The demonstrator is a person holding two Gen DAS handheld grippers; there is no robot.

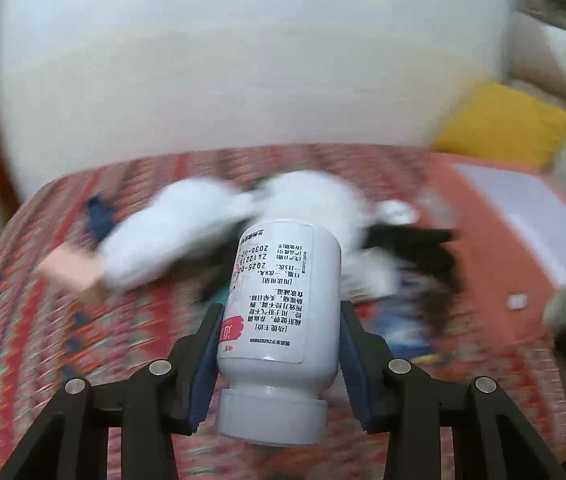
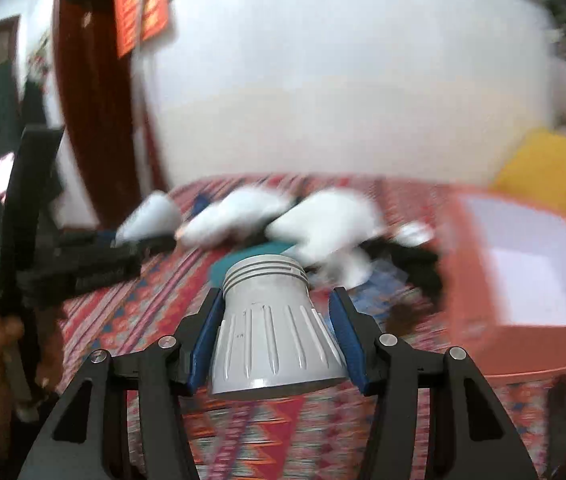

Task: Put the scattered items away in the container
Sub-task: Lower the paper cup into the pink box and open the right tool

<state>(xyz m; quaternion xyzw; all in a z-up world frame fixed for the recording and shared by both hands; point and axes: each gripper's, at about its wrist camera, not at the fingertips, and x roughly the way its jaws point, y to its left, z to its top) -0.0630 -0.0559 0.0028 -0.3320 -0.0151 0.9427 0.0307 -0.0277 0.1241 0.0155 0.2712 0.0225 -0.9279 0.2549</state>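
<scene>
My left gripper [image 1: 279, 320] is shut on a white pill bottle [image 1: 283, 312] with a printed label, cap toward the camera, held above the patterned cloth. My right gripper [image 2: 275, 300] is shut on a grey ribbed bulb base [image 2: 271, 328], threaded end pointing forward. The orange container [image 2: 523, 280] with a pale inside sits to the right; it also shows in the left wrist view [image 1: 531, 216]. Blurred white and black items [image 1: 283, 224] lie scattered on the cloth ahead. The left gripper shows at the left of the right wrist view [image 2: 83, 256].
A red patterned cloth [image 1: 43, 320] covers the table. A pink block [image 1: 71, 268] and a blue item [image 1: 99, 216] lie at left. A yellow cushion [image 1: 507, 124] sits beyond the container. A white wall is behind. Both views are motion-blurred.
</scene>
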